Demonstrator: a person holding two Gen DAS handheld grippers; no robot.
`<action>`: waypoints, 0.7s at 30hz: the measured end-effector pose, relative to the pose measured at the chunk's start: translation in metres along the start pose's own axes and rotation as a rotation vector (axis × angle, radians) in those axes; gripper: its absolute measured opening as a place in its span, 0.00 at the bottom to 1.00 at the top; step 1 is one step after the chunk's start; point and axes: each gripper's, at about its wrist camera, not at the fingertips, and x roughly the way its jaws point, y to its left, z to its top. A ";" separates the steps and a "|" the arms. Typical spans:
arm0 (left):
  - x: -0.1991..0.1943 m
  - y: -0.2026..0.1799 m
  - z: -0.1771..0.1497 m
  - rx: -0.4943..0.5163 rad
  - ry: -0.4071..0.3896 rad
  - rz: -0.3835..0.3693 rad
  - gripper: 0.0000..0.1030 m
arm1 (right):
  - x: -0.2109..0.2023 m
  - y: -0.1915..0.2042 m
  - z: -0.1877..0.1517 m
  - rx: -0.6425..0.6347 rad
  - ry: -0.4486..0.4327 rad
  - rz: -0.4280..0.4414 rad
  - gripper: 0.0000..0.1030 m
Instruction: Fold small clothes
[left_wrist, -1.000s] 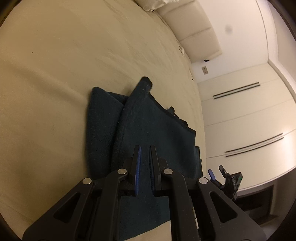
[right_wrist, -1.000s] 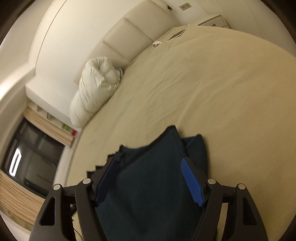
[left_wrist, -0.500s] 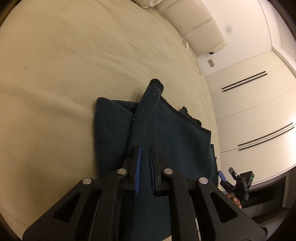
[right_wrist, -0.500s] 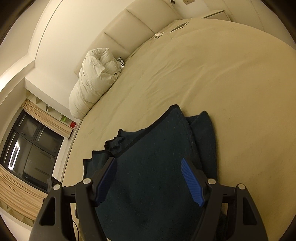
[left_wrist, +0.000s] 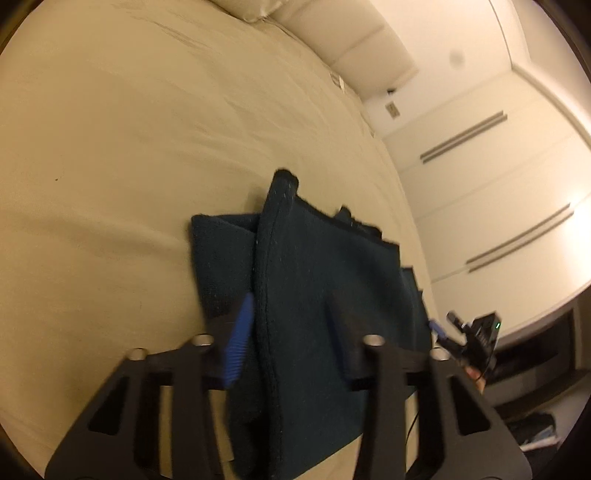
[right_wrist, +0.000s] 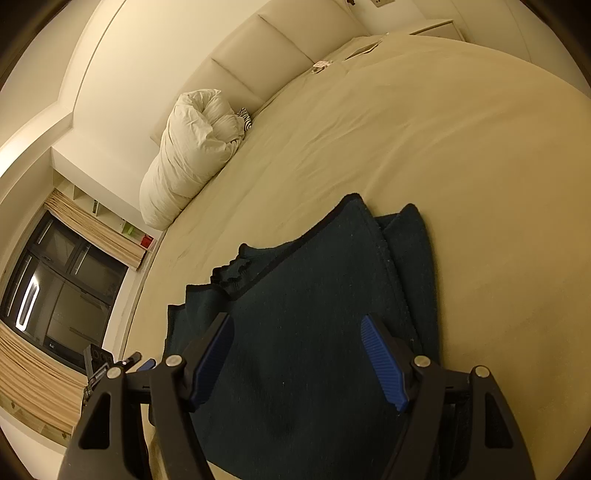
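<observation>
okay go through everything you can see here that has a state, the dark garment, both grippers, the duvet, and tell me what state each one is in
dark teal garment: lying on the bed, partly folded, one layer lapped over another.
left gripper: open, jaws have just been opening, straddling the garment's raised fold edge without pressing it.
right gripper: open wide above the garment, holding nothing.
white duvet: bundled up against the headboard.

Nothing here can be read: no words, labels, brands or numbers show clearly on anything (small items by the headboard are too far off).
</observation>
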 end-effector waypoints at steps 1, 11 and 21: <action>0.003 -0.003 -0.001 0.018 0.014 0.008 0.31 | 0.000 0.000 0.000 -0.001 0.001 -0.002 0.71; 0.031 0.001 -0.009 0.013 0.091 0.064 0.32 | -0.005 -0.001 -0.004 -0.008 0.000 -0.018 0.71; 0.039 -0.014 -0.018 0.082 0.114 0.053 0.19 | -0.004 -0.002 -0.008 -0.018 0.009 -0.032 0.68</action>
